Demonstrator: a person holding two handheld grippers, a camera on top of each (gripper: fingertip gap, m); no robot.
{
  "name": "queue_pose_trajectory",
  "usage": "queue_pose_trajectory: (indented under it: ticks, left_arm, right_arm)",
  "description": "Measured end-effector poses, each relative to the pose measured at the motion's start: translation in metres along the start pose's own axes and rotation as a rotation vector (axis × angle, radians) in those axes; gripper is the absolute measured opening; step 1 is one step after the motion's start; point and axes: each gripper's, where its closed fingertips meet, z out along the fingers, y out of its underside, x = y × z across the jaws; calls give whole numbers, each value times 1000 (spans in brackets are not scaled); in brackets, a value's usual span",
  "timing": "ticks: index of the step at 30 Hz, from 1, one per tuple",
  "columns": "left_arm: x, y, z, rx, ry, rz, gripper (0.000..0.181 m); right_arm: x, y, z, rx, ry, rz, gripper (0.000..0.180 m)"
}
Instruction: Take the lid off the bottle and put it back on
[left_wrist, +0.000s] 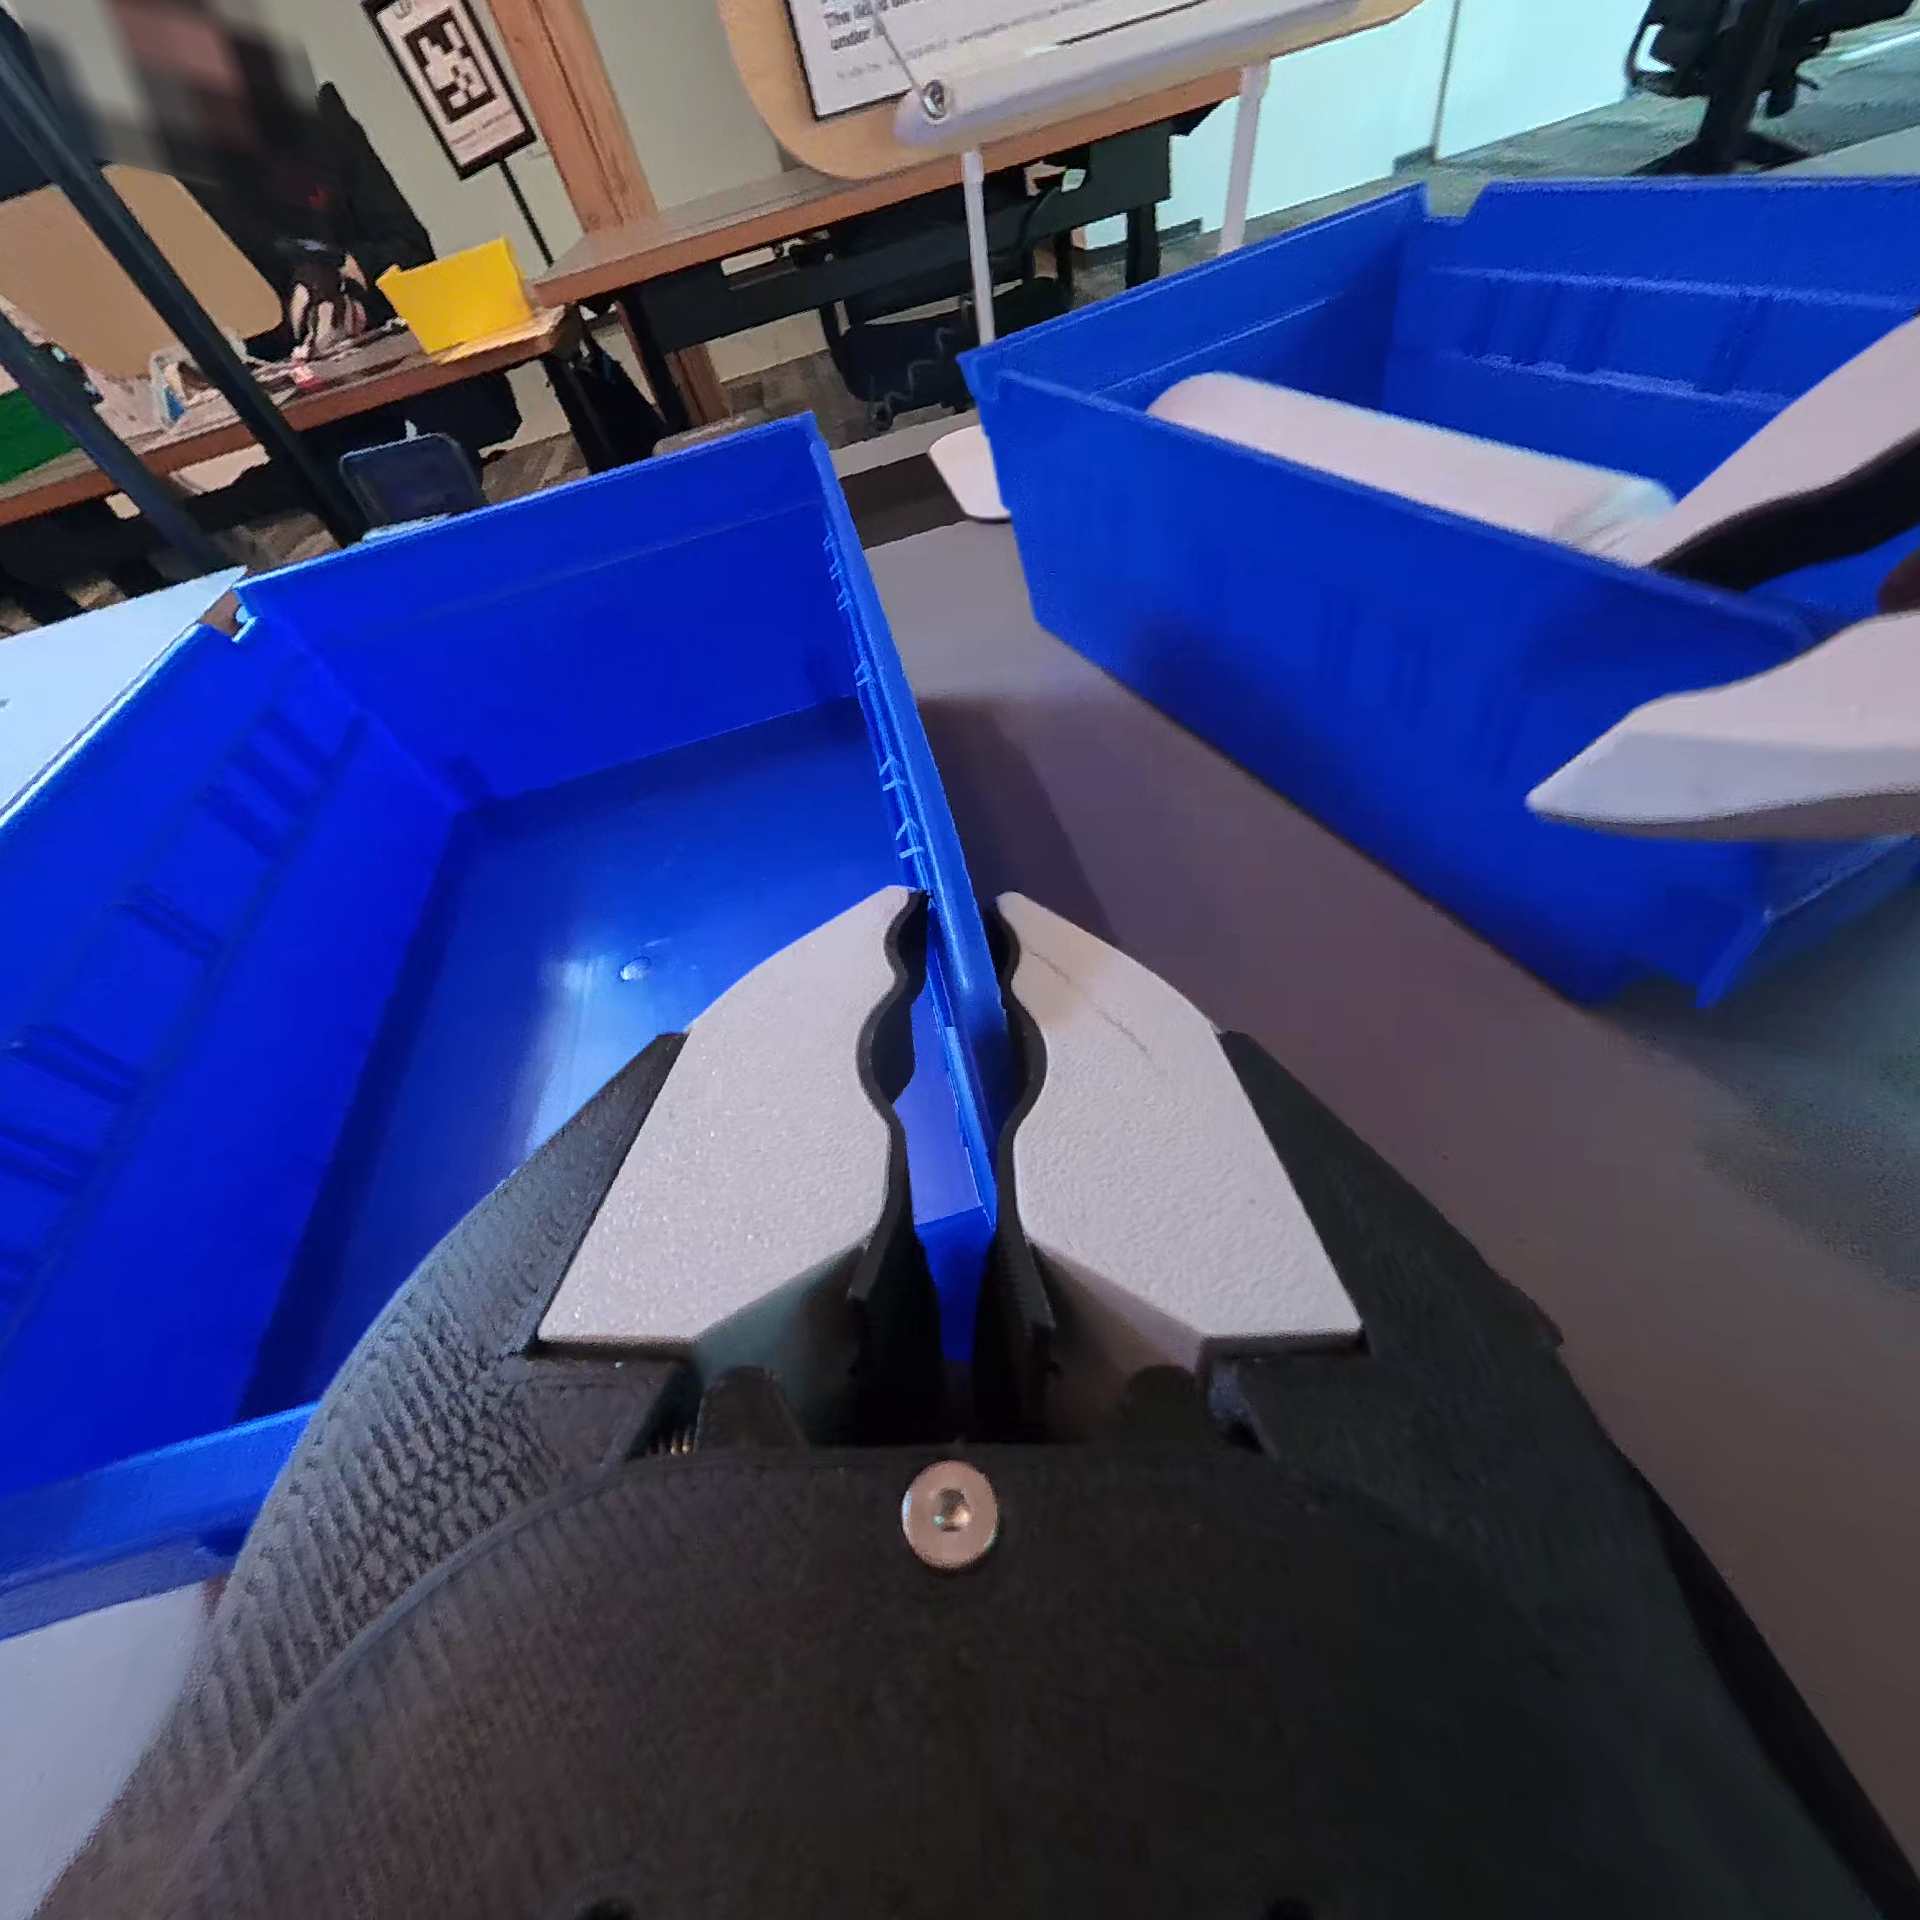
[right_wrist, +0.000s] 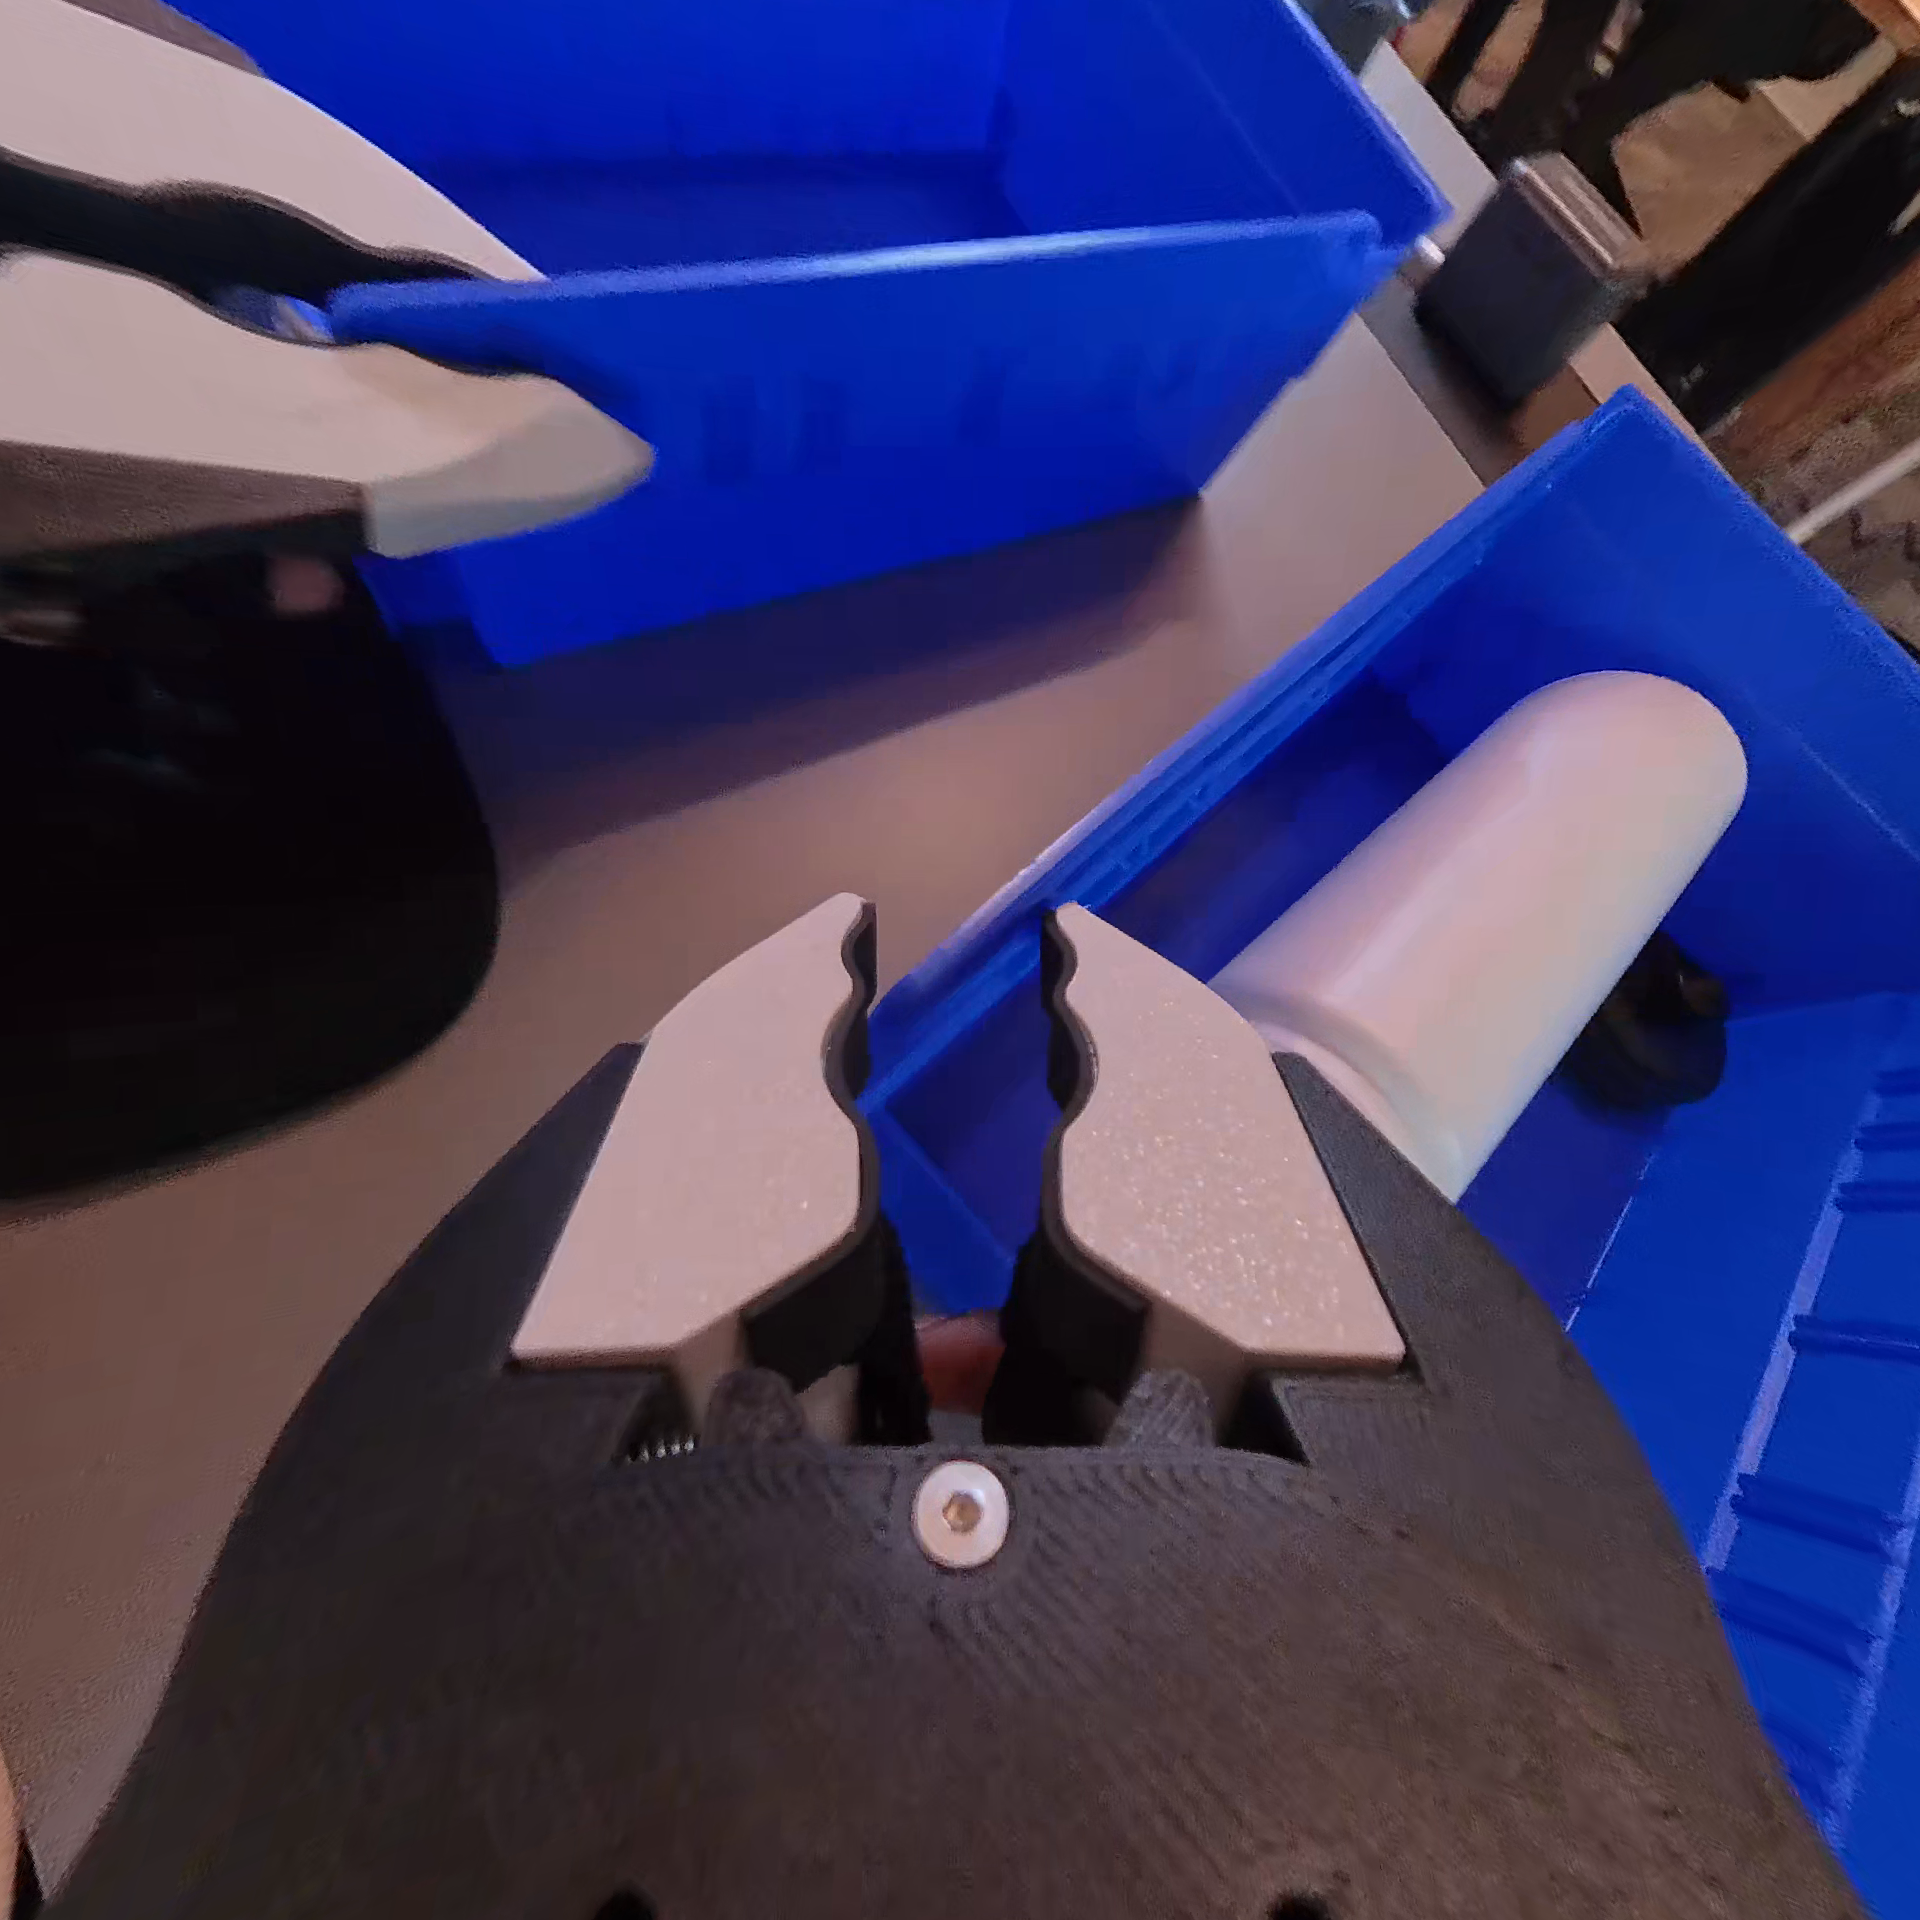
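A pale grey bottle (right_wrist: 1475, 914) lies on its side in the right blue bin (right_wrist: 1299, 831). It also shows in the left wrist view (left_wrist: 1392, 457). Its near end is hidden behind my right finger, so I cannot make out the lid. A dark object (right_wrist: 1652, 1039) lies beside the bottle, partly hidden. My right gripper (right_wrist: 956, 914) is shut on that bin's near wall at a corner. Its fingers (left_wrist: 1745, 758) show at the right edge of the left wrist view. My left gripper (left_wrist: 961, 904) is shut on the right wall of the left blue bin (left_wrist: 520, 831), which holds nothing.
The two bins stand side by side on a grey tabletop (left_wrist: 1299, 1039) with a strip of table between them. A dark box (right_wrist: 1527, 281) sits at the table's far edge. A white stand base (left_wrist: 971, 478) is behind the bins. Desks and a yellow bin (left_wrist: 457, 291) are farther back. Spacing between my two grippers at the tips: around 12 centimeters.
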Motion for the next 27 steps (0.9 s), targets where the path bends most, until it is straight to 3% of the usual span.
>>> queue_pose_trajectory:
  ticks: [19,22,25,27]
  left_arm:
    - [-3,-7,11,17,101,-182,25]
    - [-6,-23,1,129,140,-217,38]
    - [-28,-46,-27,297,70,-165,54]
    - [-65,-58,-56,388,-88,-105,60]
  right_arm:
    - [-34,-56,57,118,-143,-203,35]
    - [-32,-61,63,151,-179,-200,34]
    - [-28,-63,64,191,-196,-164,36]
    - [-23,-75,50,285,-152,-147,57]
